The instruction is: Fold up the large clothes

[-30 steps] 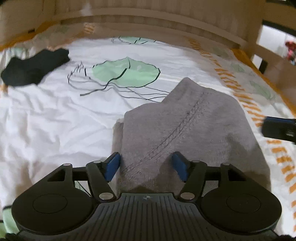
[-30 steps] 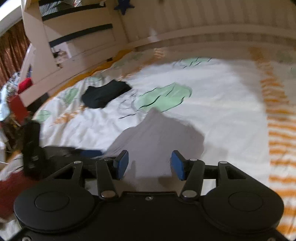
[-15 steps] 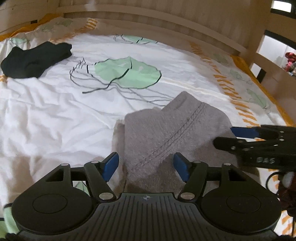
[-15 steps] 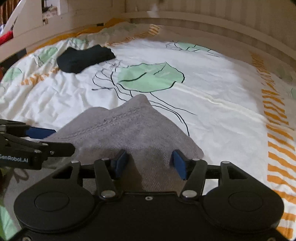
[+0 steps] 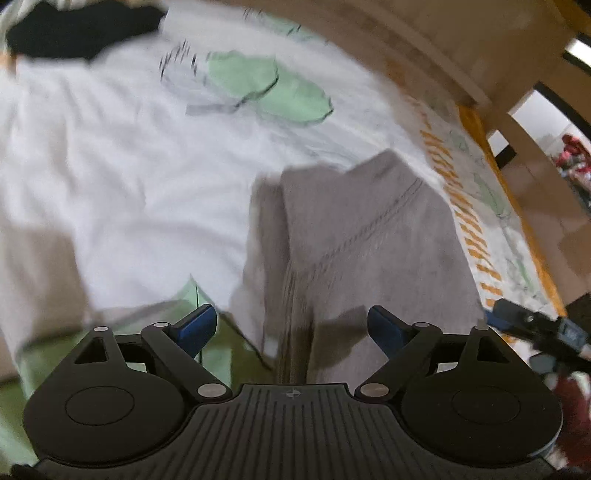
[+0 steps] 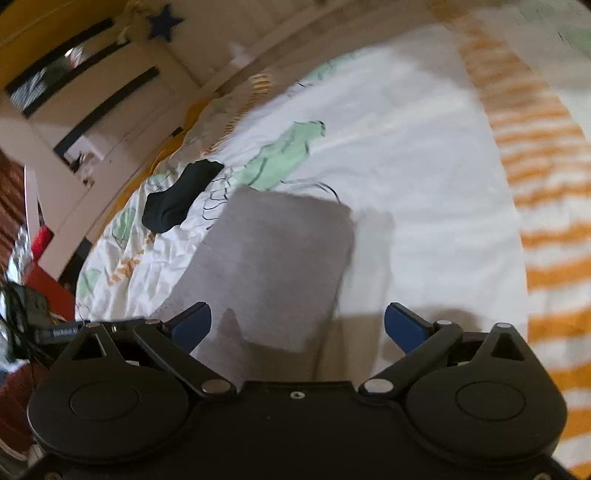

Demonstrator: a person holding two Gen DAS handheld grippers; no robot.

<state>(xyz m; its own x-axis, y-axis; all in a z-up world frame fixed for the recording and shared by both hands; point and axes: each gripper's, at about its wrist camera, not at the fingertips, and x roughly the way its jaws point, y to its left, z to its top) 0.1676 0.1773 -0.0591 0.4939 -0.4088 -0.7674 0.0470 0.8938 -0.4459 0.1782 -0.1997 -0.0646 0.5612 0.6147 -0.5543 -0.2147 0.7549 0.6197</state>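
Observation:
A grey knitted garment [image 5: 362, 236] lies folded into a compact block on the white bedcover [image 5: 110, 177]; a stitched seam runs along its top. My left gripper [image 5: 291, 325] hovers over its near left edge, jaws opening wide, the pads pressing on nothing. In the right wrist view the same grey garment [image 6: 273, 254] lies flat below my right gripper [image 6: 297, 325], whose jaws are also opening, clear of the cloth. The right gripper's tip [image 5: 517, 314] shows at the right edge of the left wrist view. Both views are motion-blurred.
A black garment [image 6: 181, 195] lies apart at the far left of the bed, also seen as the black garment [image 5: 81, 29]. Green leaf prints and orange stripes [image 6: 546, 236] mark the cover. A wooden bed frame [image 5: 480, 66] rims the far side; shelves [image 6: 92, 92] stand beyond.
Both grippers have opened wider and let the grey garment lie flat. Both views have tilted and shifted, and the right gripper has dropped to the garment's right edge.

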